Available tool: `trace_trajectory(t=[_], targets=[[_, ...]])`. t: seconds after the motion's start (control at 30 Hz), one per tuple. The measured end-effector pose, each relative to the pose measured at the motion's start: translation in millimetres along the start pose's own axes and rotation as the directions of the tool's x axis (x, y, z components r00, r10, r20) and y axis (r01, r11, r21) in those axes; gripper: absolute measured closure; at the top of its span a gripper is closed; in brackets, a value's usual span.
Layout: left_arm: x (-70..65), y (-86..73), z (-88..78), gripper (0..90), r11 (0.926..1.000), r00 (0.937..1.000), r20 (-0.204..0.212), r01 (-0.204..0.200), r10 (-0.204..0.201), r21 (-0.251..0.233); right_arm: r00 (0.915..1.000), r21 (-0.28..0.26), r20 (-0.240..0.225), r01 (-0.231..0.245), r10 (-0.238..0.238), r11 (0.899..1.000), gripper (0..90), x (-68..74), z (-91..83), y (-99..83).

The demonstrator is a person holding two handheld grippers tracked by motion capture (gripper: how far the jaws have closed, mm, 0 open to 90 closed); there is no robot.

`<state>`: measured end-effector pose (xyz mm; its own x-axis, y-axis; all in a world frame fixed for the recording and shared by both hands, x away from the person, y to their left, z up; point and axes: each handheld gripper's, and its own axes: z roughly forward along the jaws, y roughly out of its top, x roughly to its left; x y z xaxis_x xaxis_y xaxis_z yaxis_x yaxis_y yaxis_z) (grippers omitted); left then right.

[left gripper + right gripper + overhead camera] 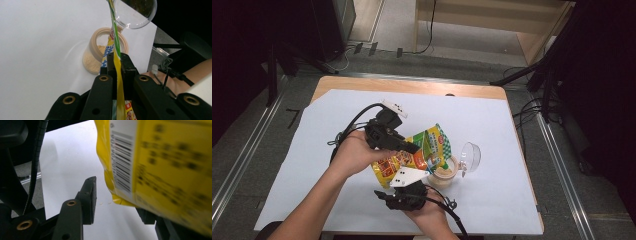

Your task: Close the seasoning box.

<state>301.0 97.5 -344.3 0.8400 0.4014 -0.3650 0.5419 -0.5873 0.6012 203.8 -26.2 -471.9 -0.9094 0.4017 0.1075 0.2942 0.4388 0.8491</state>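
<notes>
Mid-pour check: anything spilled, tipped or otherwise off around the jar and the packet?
Nothing serious. The jar stands upright with powder inside, its clear lid hinged open. The packet is clamped in the left gripper, tilted over the jar. A few tiny specks lie on the white table cover under the packet in the right gripper view; possibly spilled powder.

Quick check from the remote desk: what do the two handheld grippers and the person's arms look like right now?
Both the left gripper and the right gripper are black, with brass-coloured pivot pins, a black cable trailing from each and a pale three-cornered plate with dark dots on top. The forearms are bare, no sleeves or gloves.
</notes>
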Motion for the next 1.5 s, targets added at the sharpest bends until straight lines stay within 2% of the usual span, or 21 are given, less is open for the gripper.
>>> trace_trajectory(t=[0.07,0.4,0.47,0.5,0.53,0.73,0.83,0.93,1.0,1.2,1.33,1.4,1.5], targets=[[2.5,-3.0,-3.2,89.7,1.0000,1.0000,0.006,-0.006,0.006,-0.003,1.0000,0.001,0.002,0.002,-0.002,1.000,54.9,-0.2,0.3,-0.7],[12.2,-14.4,-7.9,89.0,0.9996,0.9996,0.022,0.020,-0.020,-0.019,0.9991,0.000,0.041,-0.013,0.013,1.000,50.9,-6.7,-4.6,-5.9],[12.4,-15.1,-6.2,88.2,0.9999,0.9996,0.028,0.008,-0.008,-0.012,0.9988,0.003,0.039,-0.029,0.029,1.000,51.0,-8.6,-4.5,-6.7],[11.9,-15.4,-5.1,87.7,1.0000,0.9999,0.017,0.003,-0.003,-0.007,0.9988,0.005,0.037,-0.033,0.033,0.999,50.8,-9.1,-4.2,-7.2],[12.9,-15.6,-4.0,87.7,1.0000,0.9996,0.026,0.008,-0.008,-0.005,0.9983,0.022,0.048,-0.035,0.034,0.999,51.1,-9.6,-3.3,-8.0],[14.8,-16.5,-1.5,85.8,0.9998,0.9992,0.039,0.007,-0.006,-0.019,0.9983,0.038,0.046,-0.038,0.036,0.999,52.1,-12.0,-2.2,-11.0],[14.3,-15.6,5.6,86.0,0.9998,0.9996,0.027,0.007,-0.007,-0.016,0.9982,0.060,0.056,-0.027,0.024,0.998,52.7,-12.2,-0.2,-12.3],[13.0,-15.5,8.0,87.4,0.9998,0.9998,0.017,-0.014,0.014,-0.013,0.9975,0.080,0.062,-0.038,0.033,0.996,52.6,-12.6,2.2,-15.2],[13.8,-16.2,7.7,88.3,0.9997,0.9996,0.023,-0.015,0.015,-0.018,0.9976,0.069,0.051,-0.049,0.046,0.996,52.9,-14.5,1.4,-16.2],[21.5,-20.8,3.1,89.7,0.9996,0.9981,0.056,-0.022,0.023,-0.020,0.9976,0.071,0.055,-0.045,0.041,0.996,52.3,-12.6,-0.7,-16.0],[27.6,-24.1,-4.9,90.0,0.9984,0.9957,0.091,-0.010,0.015,-0.055,0.9978,0.060,0.056,-0.040,0.036,0.997,51.8,-11.4,-5.0,-14.5],[29.4,-25.2,-9.7,90.0,0.9971,0.9952,0.097,0.005,0.002,-0.076,0.9974,0.046,0.057,-0.047,0.045,0.998,51.7,-12.7,-7.7,-13.7],[30.8,-26.9,-16.1,90.0,0.9961,0.9958,0.092,0.007,0.001,-0.088,0.9968,0.027,0.051,-0.064,0.062,0.998,51.7,-14.3,-11.2,-12.7]])
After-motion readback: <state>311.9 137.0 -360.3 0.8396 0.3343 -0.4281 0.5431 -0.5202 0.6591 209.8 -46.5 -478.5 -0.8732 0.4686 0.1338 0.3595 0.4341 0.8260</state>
